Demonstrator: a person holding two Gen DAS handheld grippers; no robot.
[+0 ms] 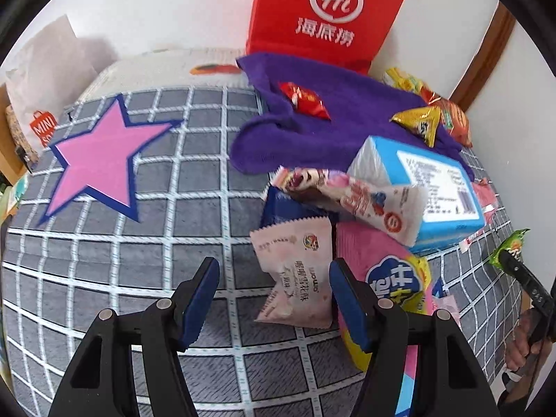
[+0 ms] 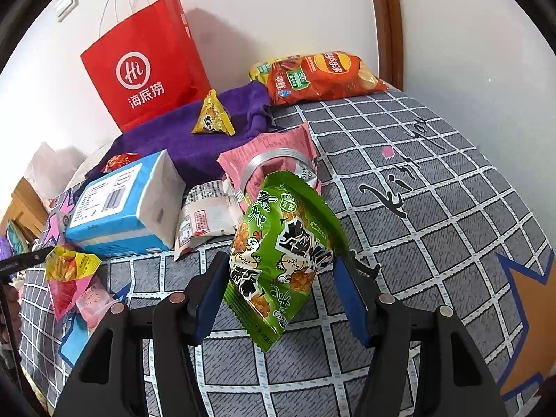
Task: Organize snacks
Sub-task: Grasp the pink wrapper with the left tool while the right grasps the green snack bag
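Clamping the green snack packet (image 2: pixel 281 260), right hand-held gripper (image 2: pixel 278 292); left hand-held gripper (image 1: pixel 274 299) gapes empty.

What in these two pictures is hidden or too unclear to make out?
- Inside of the red paper bag: closed to both views.
- Dark blue packet, left wrist view: mostly buried under other packets.
- Fine print on the blue box: too small to read.
- Person's hand, left wrist view: cut off by the picture's edge.

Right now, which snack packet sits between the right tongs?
The green chicken-print packet, upright between the right tongs; all other packets lie on the bed.
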